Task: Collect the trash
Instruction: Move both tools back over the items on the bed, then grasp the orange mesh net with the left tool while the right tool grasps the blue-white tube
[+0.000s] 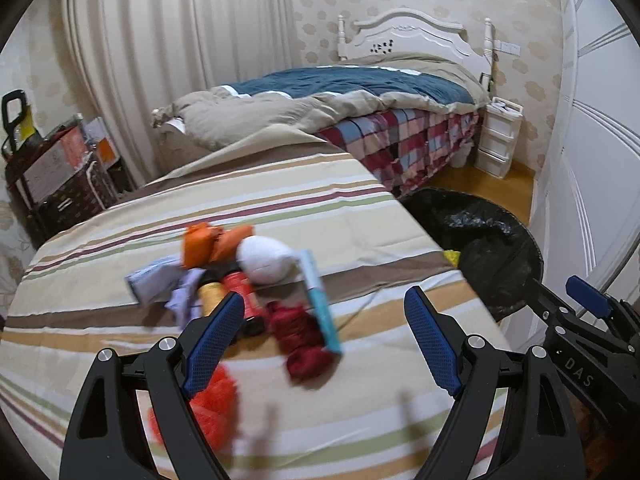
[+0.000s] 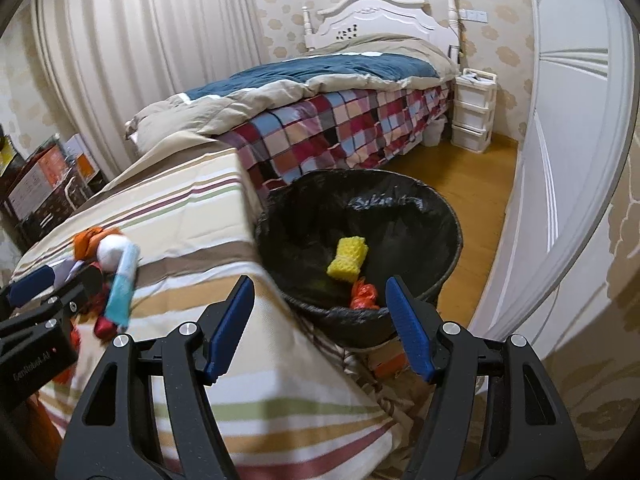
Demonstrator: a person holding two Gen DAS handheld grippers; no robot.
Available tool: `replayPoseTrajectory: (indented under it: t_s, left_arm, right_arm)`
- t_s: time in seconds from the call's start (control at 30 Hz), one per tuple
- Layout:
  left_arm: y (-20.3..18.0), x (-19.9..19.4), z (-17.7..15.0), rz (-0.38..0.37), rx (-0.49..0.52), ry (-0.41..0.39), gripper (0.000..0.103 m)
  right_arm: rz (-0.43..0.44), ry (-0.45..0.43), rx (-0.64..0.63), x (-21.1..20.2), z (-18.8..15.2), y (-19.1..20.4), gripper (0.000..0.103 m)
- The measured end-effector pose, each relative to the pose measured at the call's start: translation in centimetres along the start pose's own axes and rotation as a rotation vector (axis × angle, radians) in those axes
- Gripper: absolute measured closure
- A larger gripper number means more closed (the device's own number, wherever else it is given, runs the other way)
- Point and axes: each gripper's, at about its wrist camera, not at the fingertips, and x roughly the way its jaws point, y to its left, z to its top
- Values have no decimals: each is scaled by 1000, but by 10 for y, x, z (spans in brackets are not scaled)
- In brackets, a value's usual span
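A pile of trash lies on the striped tablecloth (image 1: pixel 120 344): orange wrappers (image 1: pixel 212 244), a white ball (image 1: pixel 266 260), a teal tube (image 1: pixel 320 300), dark red crumpled stuff (image 1: pixel 300 340), thread spools (image 1: pixel 236 292) and an orange net (image 1: pixel 216 404). My left gripper (image 1: pixel 324 336) is open and empty, just above the pile's near side. My right gripper (image 2: pixel 320 324) is open and empty, over the table corner beside the black-lined trash bin (image 2: pixel 448 216). The bin holds a yellow foam net (image 2: pixel 347 258) and an orange bag (image 2: pixel 363 295). The pile also shows in the right wrist view (image 2: pixel 112 264).
A bed (image 2: pixel 340 120) with a checked cover stands behind the table. A white drawer unit (image 2: pixel 474 110) stands by the headboard. A white wardrobe (image 2: pixel 568 160) runs along the right. Boxes (image 1: pixel 60 160) are stacked at the left. Wooden floor (image 2: pixel 472 184) lies beyond the bin.
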Motion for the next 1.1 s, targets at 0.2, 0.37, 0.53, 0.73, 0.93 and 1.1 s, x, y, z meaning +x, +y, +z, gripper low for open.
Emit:
replayPoseTrajectory:
  t_s: [0.2,0.37,0.53,0.73,0.93,1.1]
  left_arm:
    - [16,-18,-15,30,1,-17,21]
    - [39,-25,-28,63,-21,-6,21]
    - [58,-26,-46,65,-52,23,21]
    - [67,-20,-57,73,-44,42,21]
    - [76,-10,-64,66,-56,74,24]
    - [85,-2,-69,22,-86,119,50]
  right_arm:
    - [37,-7,-26,-16,-6,16,36]
    - [60,-12,-51,-24,-13,29,36]
    - [92,-1,-71,-25,-20,44,36]
    - [120,7,-114,-25,-26,66,36]
    - [127,21,-135,-21,-30,78,36]
    - [130,33,-153,-18,-32,87,36]
